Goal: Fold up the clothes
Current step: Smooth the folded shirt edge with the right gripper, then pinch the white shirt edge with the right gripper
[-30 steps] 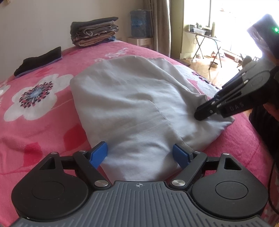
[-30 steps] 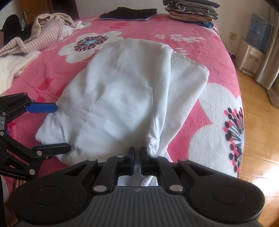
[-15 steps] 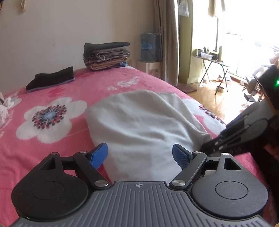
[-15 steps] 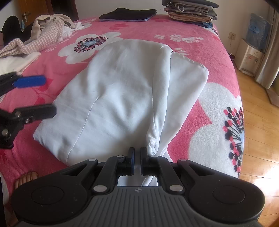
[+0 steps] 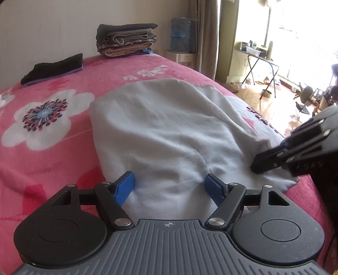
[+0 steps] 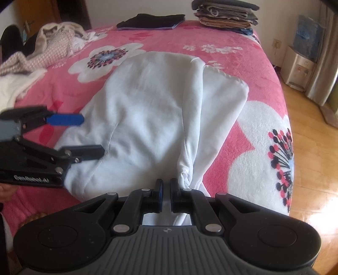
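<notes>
The white garment point(image 6: 152, 118) lies spread on the pink floral bed point(image 6: 243, 63), its near edge toward both tongs. The left tongs point(image 5: 170, 186) stand spread wide apart over the garment's near left edge, gripping nothing. The right tongs point(image 6: 166, 195) are closed on a bunched fold at the garment's near right corner. Folded stacks point(image 5: 125, 40) rest at the bed's far end.

Garment point(image 6: 156, 118) mid-bed point(image 6: 264, 69); folded stack point(image 6: 226, 17) behind, loose clothes point(image 6: 52, 46) perhaps far left.
</notes>
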Action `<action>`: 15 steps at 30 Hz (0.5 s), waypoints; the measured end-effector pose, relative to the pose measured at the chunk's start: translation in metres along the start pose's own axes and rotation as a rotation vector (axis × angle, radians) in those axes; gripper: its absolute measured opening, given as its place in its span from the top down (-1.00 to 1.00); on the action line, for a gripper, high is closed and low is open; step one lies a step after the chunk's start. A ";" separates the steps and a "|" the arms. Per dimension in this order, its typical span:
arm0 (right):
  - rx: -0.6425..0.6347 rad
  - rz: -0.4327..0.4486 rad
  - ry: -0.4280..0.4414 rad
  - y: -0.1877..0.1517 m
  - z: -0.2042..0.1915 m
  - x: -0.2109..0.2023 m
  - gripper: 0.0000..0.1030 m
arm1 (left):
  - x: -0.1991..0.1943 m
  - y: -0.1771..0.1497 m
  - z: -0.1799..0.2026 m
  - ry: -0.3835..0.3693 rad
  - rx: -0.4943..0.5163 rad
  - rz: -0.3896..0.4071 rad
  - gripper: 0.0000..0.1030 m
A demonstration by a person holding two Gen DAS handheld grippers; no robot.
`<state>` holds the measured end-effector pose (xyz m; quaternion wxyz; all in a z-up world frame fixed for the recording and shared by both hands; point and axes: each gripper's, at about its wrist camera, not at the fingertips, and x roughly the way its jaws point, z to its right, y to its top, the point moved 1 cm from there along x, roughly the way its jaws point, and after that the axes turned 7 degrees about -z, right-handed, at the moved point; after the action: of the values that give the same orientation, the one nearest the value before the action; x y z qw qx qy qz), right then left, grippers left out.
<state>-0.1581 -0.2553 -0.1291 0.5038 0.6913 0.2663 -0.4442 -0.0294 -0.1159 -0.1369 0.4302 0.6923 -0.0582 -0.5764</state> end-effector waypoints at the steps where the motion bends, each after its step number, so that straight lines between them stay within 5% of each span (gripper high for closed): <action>1: 0.026 0.007 0.014 0.001 0.003 -0.004 0.65 | 0.000 0.000 0.000 0.000 0.005 -0.003 -0.46; 10: 0.372 0.180 0.050 0.025 0.073 -0.016 0.47 | 0.002 0.003 0.002 0.008 0.018 -0.024 -0.48; 15: 0.492 0.194 0.109 0.039 0.097 0.006 0.47 | 0.003 0.004 0.003 0.016 0.024 -0.033 -0.48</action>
<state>-0.1564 -0.3599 -0.1261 0.3455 0.8382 0.1097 -0.4074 -0.0292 -0.1218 -0.1366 0.4127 0.7028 -0.0502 -0.5773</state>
